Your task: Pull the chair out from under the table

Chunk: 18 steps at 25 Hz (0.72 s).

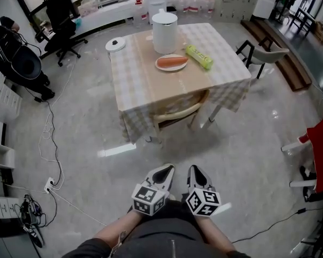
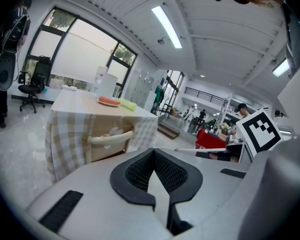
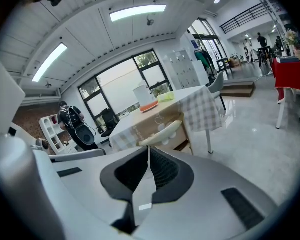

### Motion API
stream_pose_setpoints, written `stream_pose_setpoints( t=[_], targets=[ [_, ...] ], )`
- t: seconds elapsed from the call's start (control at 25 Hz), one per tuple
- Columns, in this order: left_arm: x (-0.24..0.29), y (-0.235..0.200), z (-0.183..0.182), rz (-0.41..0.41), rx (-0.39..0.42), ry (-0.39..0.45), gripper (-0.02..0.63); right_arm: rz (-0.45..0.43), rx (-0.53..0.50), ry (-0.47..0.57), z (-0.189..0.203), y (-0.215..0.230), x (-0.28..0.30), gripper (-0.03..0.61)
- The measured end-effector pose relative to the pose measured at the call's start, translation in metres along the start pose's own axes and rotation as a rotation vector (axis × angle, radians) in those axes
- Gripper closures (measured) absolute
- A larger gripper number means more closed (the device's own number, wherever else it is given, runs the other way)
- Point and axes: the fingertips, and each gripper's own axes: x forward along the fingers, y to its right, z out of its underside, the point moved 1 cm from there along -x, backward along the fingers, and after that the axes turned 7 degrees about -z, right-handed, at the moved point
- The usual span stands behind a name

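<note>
A wooden chair with a pale curved backrest is tucked under the near side of a table with a checked cloth. Its backrest also shows in the left gripper view and the right gripper view. My left gripper and right gripper sit side by side low in the head view, well short of the chair and pointing at it. Both are shut with nothing between their pads, which meet at the tips.
On the table stand a white container, a plate of orange food, a green packet and a round white lid. A second chair stands at the right. Cables cross the floor at the left.
</note>
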Motion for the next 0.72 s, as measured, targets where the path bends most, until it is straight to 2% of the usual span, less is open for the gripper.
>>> stream_pose_setpoints(
  t=[0.44,0.72],
  targets=[
    [0.052,-0.028,-0.045,0.015,0.012,0.011,0.604,-0.016,-0.005,-0.011,-0.039,0.012,0.056,0.566],
    [0.079,-0.048,-0.076,0.03,0.017,0.031,0.604,0.005,-0.001,-0.005,-0.063,0.019,0.087,0.566]
  ],
)
